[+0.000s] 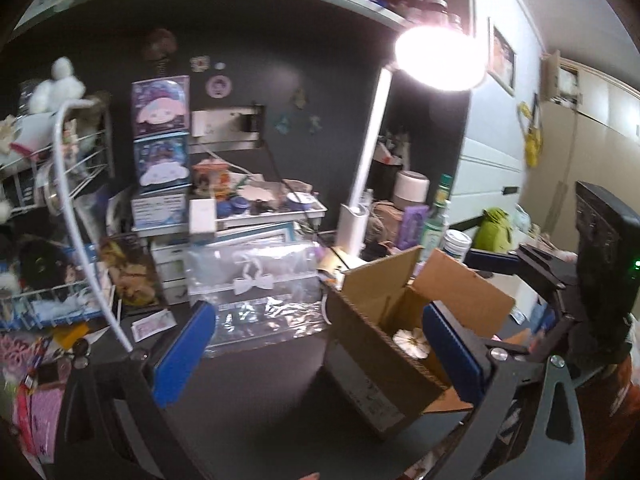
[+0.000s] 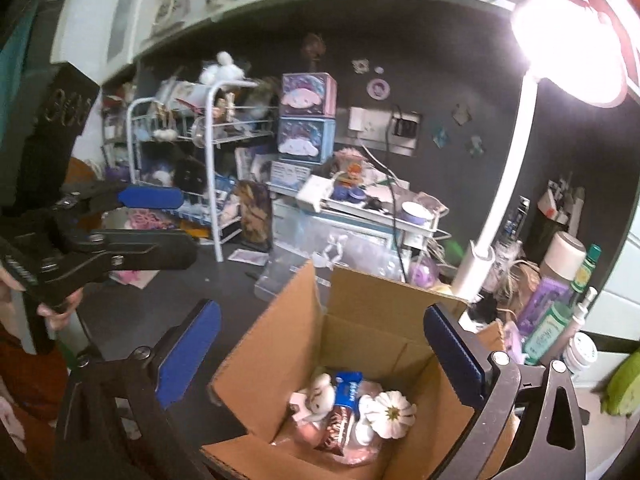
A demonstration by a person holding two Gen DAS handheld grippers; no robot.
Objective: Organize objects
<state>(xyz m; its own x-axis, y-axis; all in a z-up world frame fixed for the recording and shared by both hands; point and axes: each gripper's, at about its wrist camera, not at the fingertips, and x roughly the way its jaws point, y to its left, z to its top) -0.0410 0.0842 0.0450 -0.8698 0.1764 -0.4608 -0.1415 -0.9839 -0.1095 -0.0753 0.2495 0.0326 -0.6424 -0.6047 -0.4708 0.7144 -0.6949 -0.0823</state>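
The right gripper (image 2: 322,354) hangs over the open box (image 2: 372,344), jaws wide and empty. Inside the box lie a white flower (image 2: 392,414), a small plush (image 2: 318,394) and a blue snack pack (image 2: 347,394). The left gripper (image 1: 320,352), jaws wide and empty too, hovers above the dark desk (image 1: 260,400) just left of the box. Behind it lies a clear plastic bag (image 1: 256,280), and a lamp (image 2: 568,52) glares above.
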